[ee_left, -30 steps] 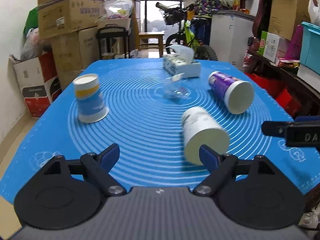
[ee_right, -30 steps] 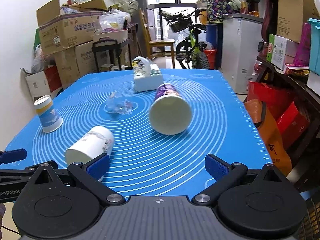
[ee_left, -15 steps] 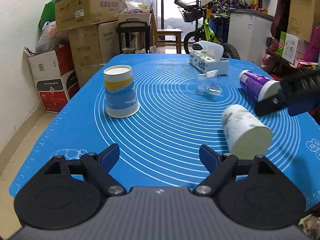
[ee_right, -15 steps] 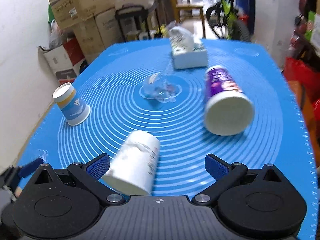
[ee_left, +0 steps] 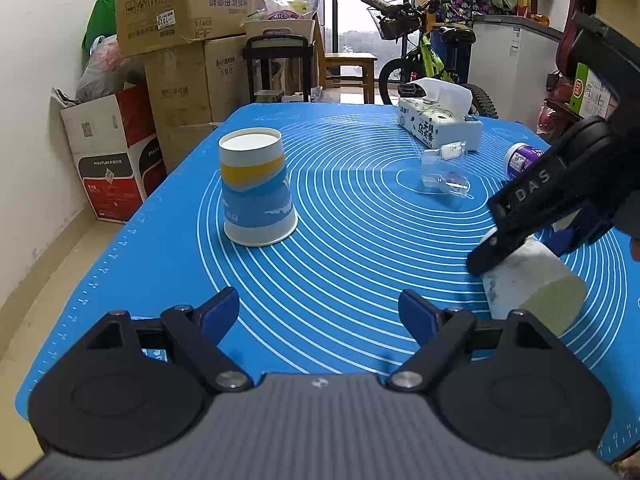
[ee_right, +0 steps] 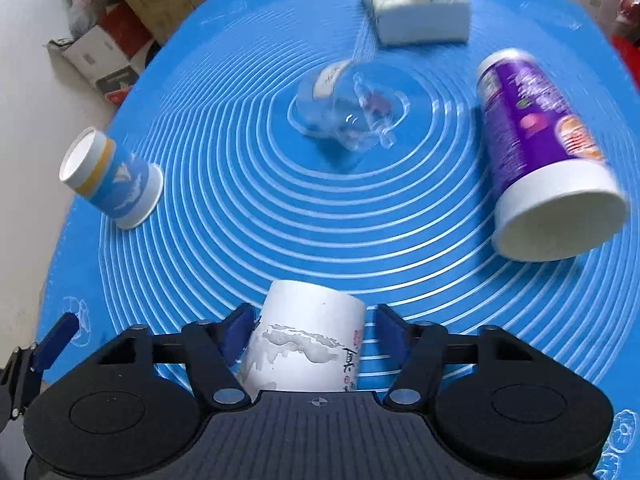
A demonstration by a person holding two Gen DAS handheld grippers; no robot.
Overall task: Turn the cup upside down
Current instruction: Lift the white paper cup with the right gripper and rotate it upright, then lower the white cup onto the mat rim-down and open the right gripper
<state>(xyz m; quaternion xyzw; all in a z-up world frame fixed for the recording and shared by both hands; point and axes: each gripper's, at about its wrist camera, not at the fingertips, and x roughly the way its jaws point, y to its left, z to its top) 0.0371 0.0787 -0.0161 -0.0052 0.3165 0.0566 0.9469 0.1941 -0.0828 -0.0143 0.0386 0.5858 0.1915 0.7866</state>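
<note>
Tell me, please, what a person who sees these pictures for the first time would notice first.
First, the white cup lying on its side at the near edge of the blue mat, between the open fingers of the right hand-held gripper. Next, the purple cup, also lying down, at the right. The blue and yellow cup already stands upside down at the left, ahead of the open, empty left hand-held gripper.

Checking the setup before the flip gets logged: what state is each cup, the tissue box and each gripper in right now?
white cup: on its side, between the right gripper's fingers
purple cup: on its side
blue-and-yellow cup: upside down
clear plastic cup: tipped over
tissue box: tissue sticking out the top
right gripper: open, straddling the white cup
left gripper: open, empty
</note>
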